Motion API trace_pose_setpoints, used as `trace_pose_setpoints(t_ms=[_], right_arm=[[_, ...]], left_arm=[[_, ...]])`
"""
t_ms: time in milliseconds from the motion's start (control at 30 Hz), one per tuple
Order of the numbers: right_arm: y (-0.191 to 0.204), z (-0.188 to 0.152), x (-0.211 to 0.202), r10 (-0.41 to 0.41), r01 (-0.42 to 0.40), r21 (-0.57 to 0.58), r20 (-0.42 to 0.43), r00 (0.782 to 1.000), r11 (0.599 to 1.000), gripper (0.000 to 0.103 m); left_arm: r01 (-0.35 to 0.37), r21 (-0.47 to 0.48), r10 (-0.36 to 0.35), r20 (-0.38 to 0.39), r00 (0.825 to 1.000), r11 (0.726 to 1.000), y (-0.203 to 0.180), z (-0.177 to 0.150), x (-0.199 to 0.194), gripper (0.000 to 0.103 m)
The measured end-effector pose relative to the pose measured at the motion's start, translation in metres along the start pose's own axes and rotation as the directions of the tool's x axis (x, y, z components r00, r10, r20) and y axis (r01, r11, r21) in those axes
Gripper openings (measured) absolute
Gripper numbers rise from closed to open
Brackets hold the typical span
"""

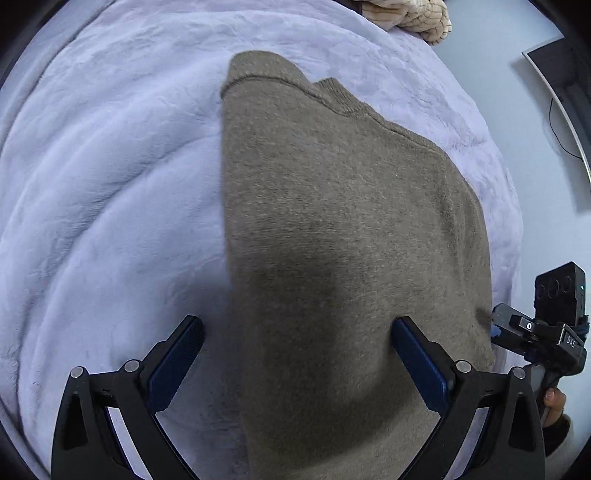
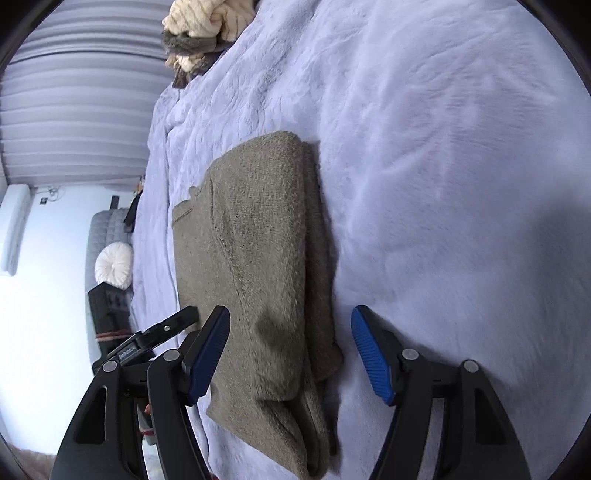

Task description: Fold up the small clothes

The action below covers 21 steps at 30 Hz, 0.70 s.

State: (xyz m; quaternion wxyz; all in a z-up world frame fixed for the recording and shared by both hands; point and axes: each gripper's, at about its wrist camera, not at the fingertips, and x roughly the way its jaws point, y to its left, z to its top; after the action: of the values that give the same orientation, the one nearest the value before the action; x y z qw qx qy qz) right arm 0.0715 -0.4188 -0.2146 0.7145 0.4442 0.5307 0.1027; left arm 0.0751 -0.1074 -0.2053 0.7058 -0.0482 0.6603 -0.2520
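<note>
An olive-brown knitted sweater (image 1: 332,221) lies folded into a long strip on the lavender fleece blanket (image 1: 110,203). Its ribbed collar points away from me in the left wrist view. My left gripper (image 1: 297,332) hangs open over the sweater's near end, and neither blue pad touches the knit. From the right wrist, the same sweater (image 2: 266,258) shows stacked layers along its right edge. The right gripper (image 2: 290,332) stands open astride the near end, and its pads do not press on the sweater. The right gripper's tip (image 1: 498,325) sits at the sweater's right edge. A finger of my left gripper (image 2: 173,323) shows on the left.
A heap of cream and brown clothes (image 2: 199,33) lies at the far end of the blanket (image 2: 443,184). Beyond the bed's left edge stand a grey sofa with a round white cushion (image 2: 112,266) and a pleated curtain (image 2: 74,110). A dark screen (image 1: 557,81) stands at the right.
</note>
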Motion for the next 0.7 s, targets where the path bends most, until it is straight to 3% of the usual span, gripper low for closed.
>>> trace_pose_setpoints(t_ms=[167,333,433,467,533,600,700], right_arm=[[0.007,0.014,0.028,0.07,-0.072,-0.024,-0.08,0.994,0.997,0.072],[0.016,0.021,0.055,0.103,-0.109,-0.047,-0.11,0.989,0.993,0.079],[0.017,0.02,0.055,0.125,-0.129,-0.026,-0.107,0.986,0.991,0.076],[0.017,0.02,0.054,0.132,-0.135,-0.015,-0.106,0.986,0.991,0.072],[0.012,0.018,0.053,0.137,-0.135,0.022,-0.111,0.984,0.991,0.041],[0.008,0.016,0.052,0.184,-0.179,0.059,-0.105,0.977,0.982,0.035],[0.016,0.009,0.046,0.257,-0.252,0.075,-0.078,0.963,0.965,0.034]], left_arm=[[0.075,-0.017,-0.076,-0.011,0.997,0.997,-0.006,0.001,0.011,0.102],[0.096,-0.01,-0.096,-0.025,0.995,0.995,-0.011,0.006,0.021,0.102],[0.103,-0.007,-0.103,-0.022,0.994,0.995,-0.011,0.006,0.018,0.102],[0.1,-0.001,-0.1,-0.013,0.995,0.995,-0.012,0.004,0.014,0.097],[0.101,0.006,-0.101,0.0,0.995,0.995,-0.01,-0.001,0.007,0.087],[0.121,0.007,-0.121,0.012,0.993,0.993,-0.009,-0.003,-0.001,0.069],[0.148,0.023,-0.149,0.02,0.989,0.989,-0.007,-0.006,-0.014,0.055]])
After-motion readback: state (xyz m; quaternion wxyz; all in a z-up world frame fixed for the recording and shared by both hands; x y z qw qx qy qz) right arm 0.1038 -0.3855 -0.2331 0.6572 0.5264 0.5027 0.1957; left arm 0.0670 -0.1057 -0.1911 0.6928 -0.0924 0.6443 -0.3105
